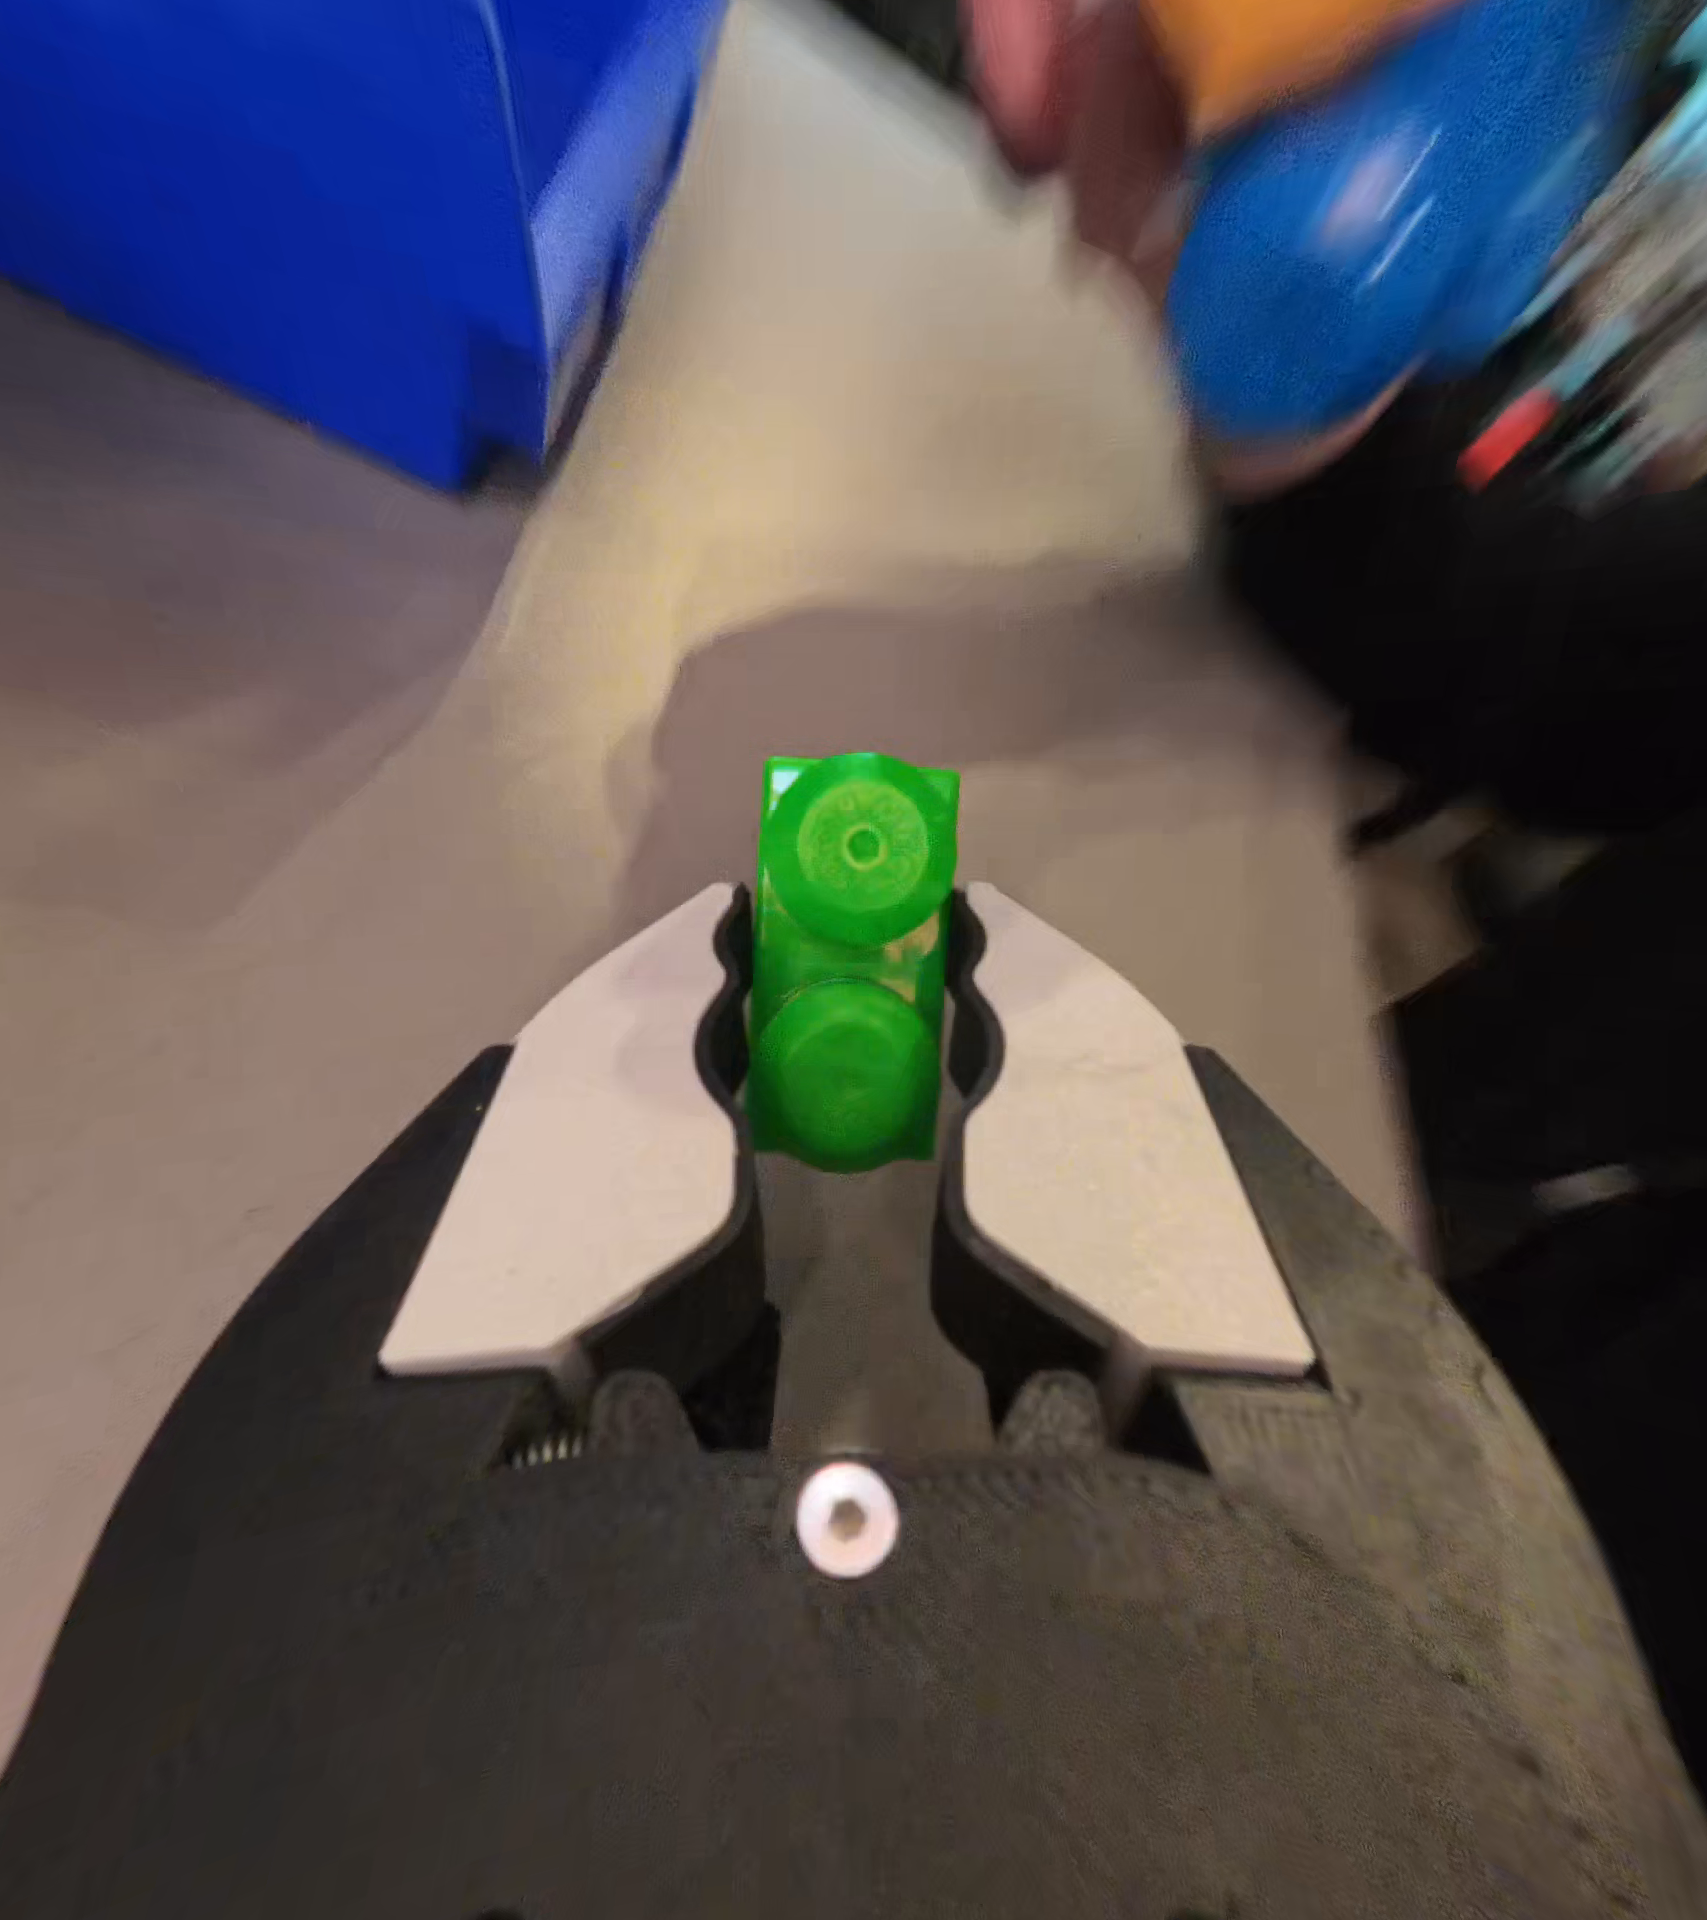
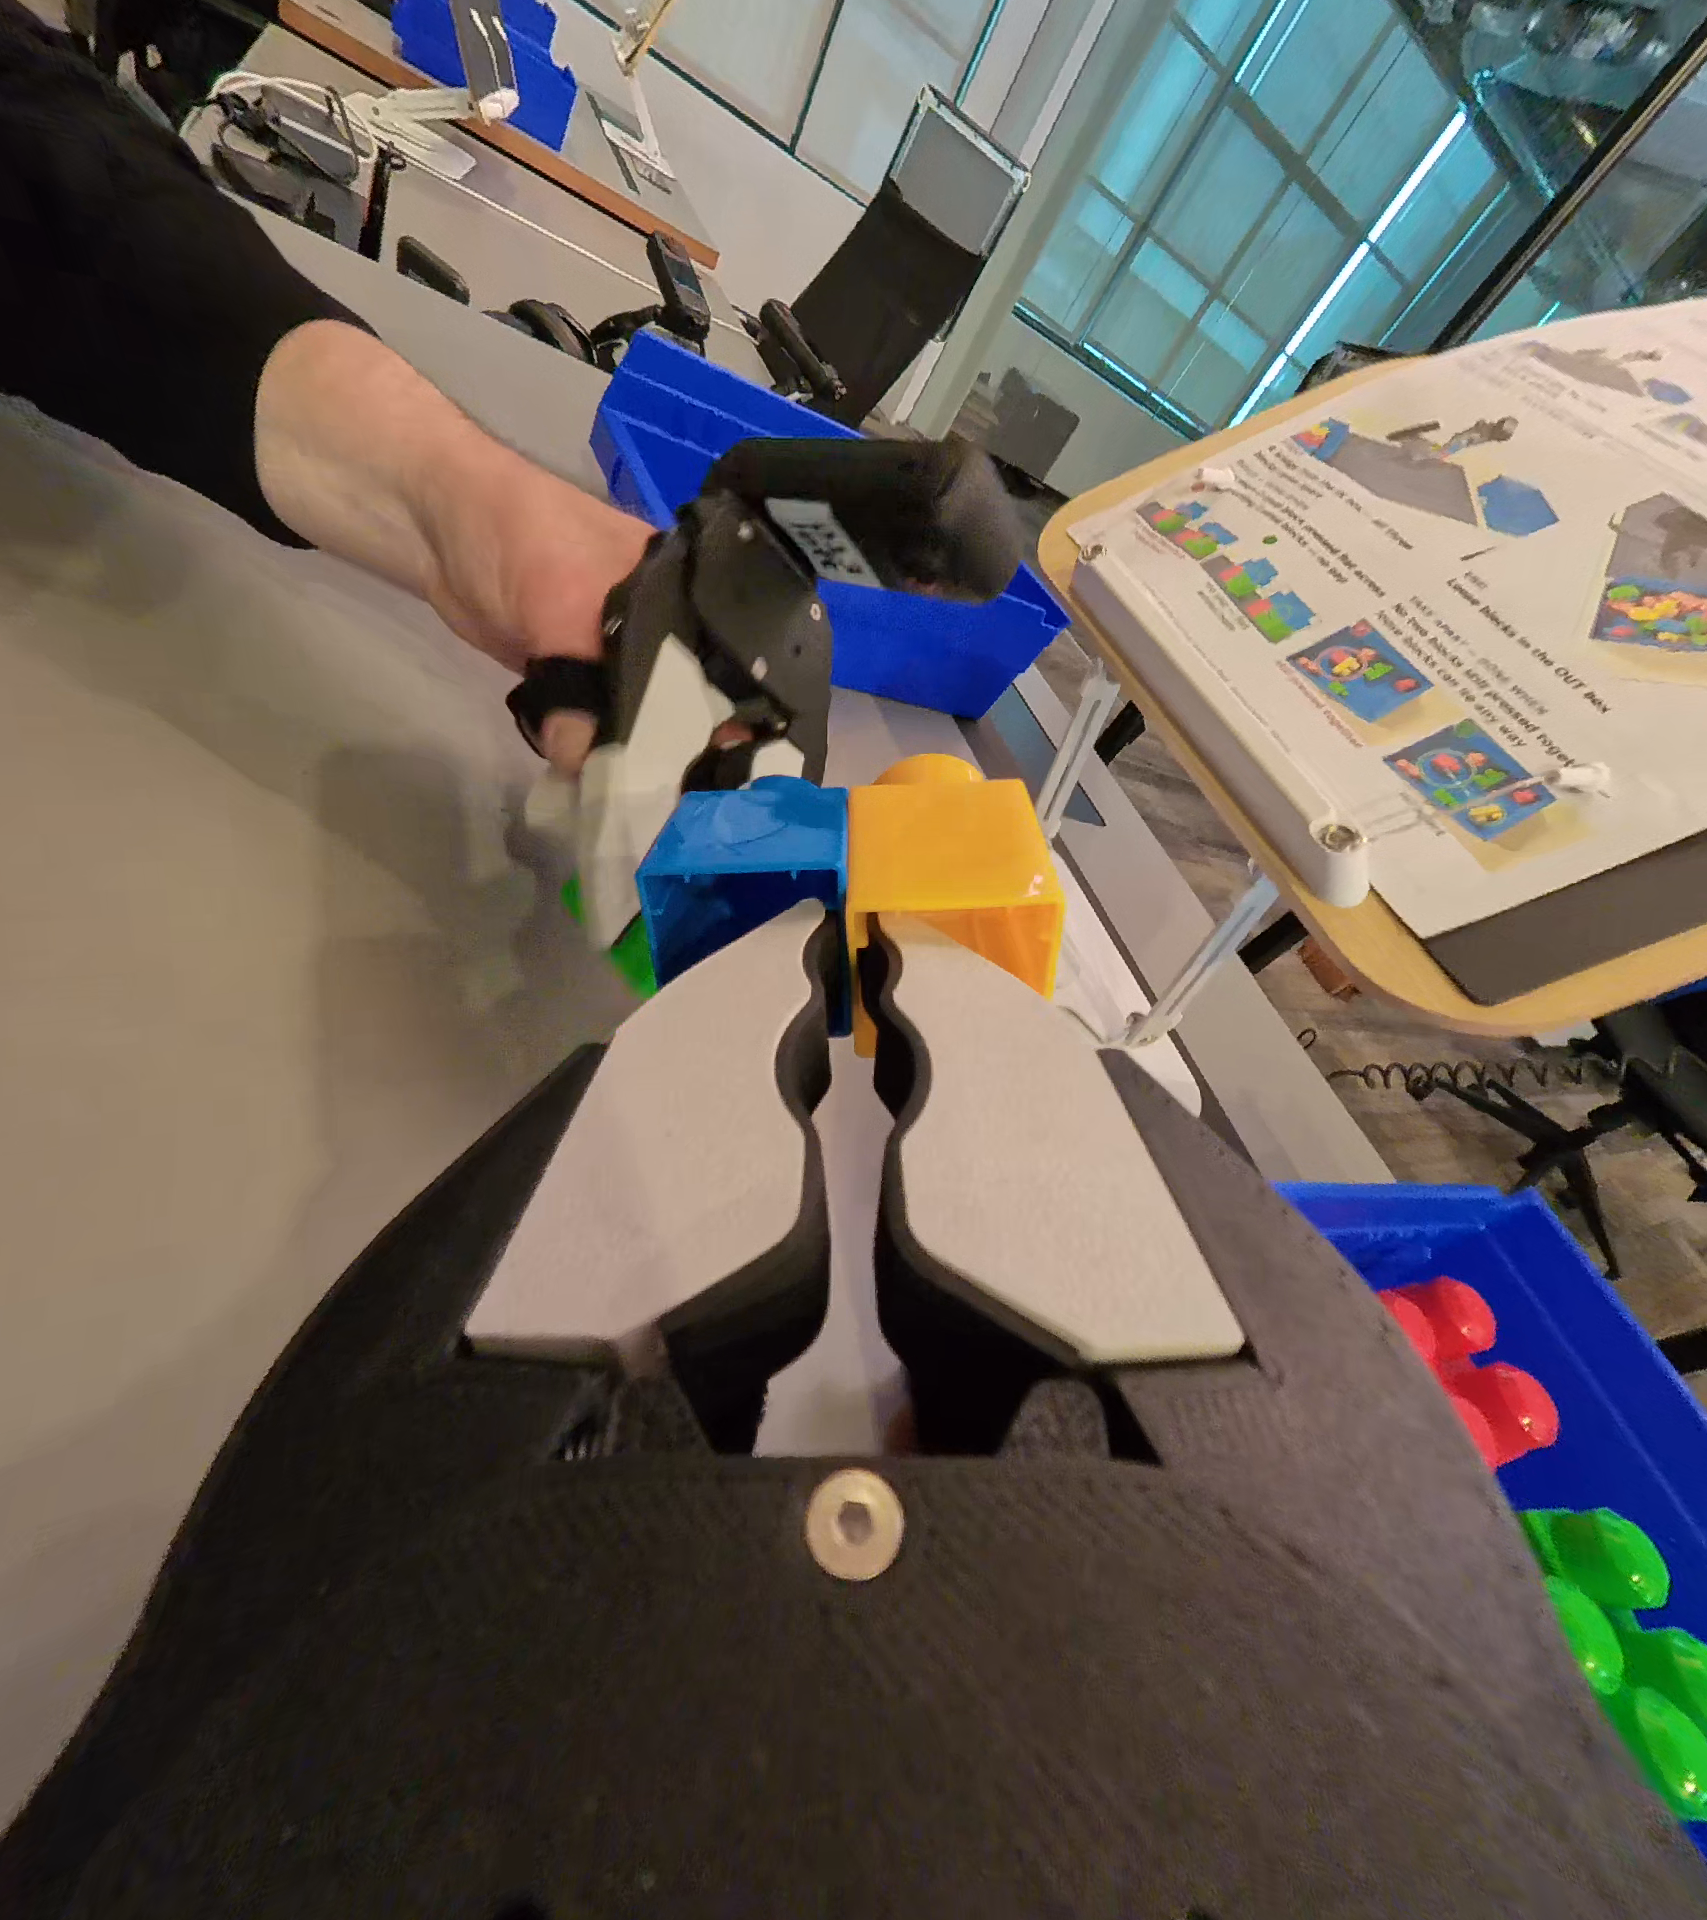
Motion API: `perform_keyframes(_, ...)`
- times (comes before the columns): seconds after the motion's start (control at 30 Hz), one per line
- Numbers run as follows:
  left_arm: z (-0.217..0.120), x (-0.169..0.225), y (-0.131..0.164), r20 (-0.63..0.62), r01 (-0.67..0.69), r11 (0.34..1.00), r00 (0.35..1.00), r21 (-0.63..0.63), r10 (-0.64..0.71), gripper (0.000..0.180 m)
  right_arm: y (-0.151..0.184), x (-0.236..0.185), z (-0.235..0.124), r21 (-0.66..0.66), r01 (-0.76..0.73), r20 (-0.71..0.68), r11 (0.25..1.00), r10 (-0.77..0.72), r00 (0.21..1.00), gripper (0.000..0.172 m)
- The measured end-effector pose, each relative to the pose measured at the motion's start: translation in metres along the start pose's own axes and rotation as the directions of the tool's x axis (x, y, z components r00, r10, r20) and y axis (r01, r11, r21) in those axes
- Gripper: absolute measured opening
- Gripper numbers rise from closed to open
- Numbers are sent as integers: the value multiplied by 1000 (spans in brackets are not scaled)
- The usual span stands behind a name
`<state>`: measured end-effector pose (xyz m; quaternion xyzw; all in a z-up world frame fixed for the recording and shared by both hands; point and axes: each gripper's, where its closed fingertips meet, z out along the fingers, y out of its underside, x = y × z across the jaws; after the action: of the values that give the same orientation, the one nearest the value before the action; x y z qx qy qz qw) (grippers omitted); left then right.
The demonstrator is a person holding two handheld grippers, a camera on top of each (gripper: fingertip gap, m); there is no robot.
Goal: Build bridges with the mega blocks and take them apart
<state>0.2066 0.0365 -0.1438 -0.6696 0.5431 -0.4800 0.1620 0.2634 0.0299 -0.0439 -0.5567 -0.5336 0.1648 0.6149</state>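
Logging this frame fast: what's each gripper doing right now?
Left gripper: closed on a green block, pads against its sides.
Right gripper: closed on the touching walls of the blue block and the orange block.

green block [image 2: 620,940] mostly hidden, blue bin [image 1: 257,229] blurred

Green two-stud block [image 1: 854,956] clamped between the left gripper's pads [image 1: 854,935], studs facing the camera, off the table. Blue block [image 2: 740,883] and orange block [image 2: 953,862] side by side, touching, open undersides toward the right gripper [image 2: 854,961], which pinches their adjoining walls.
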Motion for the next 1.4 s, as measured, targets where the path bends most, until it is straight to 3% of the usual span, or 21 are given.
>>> perform_keyframes(0.07,-29,20,-31,-199,160,953,974,256,-110,35,-6,-4,1,4,27,-3,1000,-27,1000,3)
perform_keyframes(0.13,-57,33,-51,-351,271,860,929,432,-117,35,-14,-12,6,7,63,-1,998,-63,998,3)
perform_keyframes(0.3,-86,54,-63,-508,403,693,859,598,-61,35,-32,-32,24,13,163,-24,987,-162,986,3)
perform_keyframes(0.53,-72,69,-65,-577,479,636,814,605,-64,35,-35,-43,39,-16,230,-56,973,-231,971,3)
perform_keyframes(0.73,-62,70,-67,-548,470,621,833,627,-77,35,-36,-43,39,-20,240,-72,970,-241,968,3)
perform_keyframes(0.83,-62,70,-70,-560,496,571,825,654,-75,35,-37,-42,39,-12,231,-83,973,-231,969,3)
perform_keyframes(0.97,-60,69,-69,-528,473,560,846,680,-73,36,-34,-42,40,-21,246,-85,969,-247,965,3)
perform_keyframes(1.4,-63,71,-63,-527,497,517,844,697,-101,36,-34,-49,49,-99,387,-103,917,-396,912,4)
